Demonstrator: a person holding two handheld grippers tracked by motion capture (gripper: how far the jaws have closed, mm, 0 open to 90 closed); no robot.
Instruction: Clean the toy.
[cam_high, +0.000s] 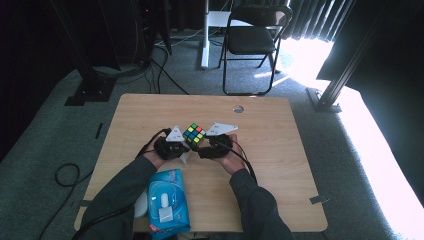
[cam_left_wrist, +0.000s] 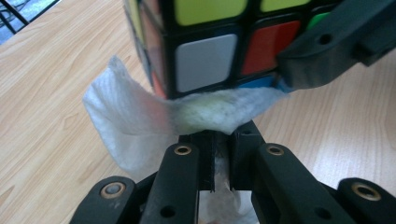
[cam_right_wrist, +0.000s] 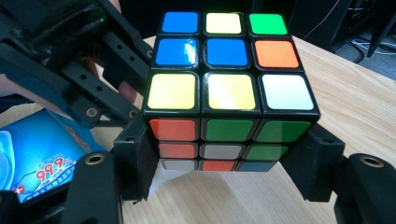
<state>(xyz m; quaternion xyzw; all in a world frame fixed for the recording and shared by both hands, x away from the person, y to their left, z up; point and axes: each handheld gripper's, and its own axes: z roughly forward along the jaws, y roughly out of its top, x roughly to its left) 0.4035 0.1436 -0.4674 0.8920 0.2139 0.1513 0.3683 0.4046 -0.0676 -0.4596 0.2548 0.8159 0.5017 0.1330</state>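
Blue wet-wipe pack (cam_high: 169, 200) at near left of wooden table (cam_high: 280, 165), flat, partly under left sleeve (cam_high: 122, 192), white flap on top. Left gripper (cam_high: 172, 146) just left of table centre, grey plate on top, jaws pinched together on a white wipe (cam_left_wrist: 140, 126); wipe fans out above jaw tips and presses up against underside of Rubik's cube (cam_left_wrist: 205, 51), folded edge touching bottom row of stickers. Cube (cam_high: 194, 134) at table centre between both grippers, lifted off the wood, tilted corner-forward in high view. Top face in right gripper view: blue, yellow, green / blue, blue, orange / yellow, yellow, white. Right gripper (cam_high: 216, 145) just right of cube, clamped on cube's lower layers, one black jaw on each side, pads tight on side faces (cam_right_wrist: 224, 149). Wipe corner poking out under cube by one jaw (cam_right_wrist: 161, 177). Small round hole (cam_high: 238, 108) in far table edge. Black folding chair (cam_high: 255, 37) on carpet beyond, well apart.
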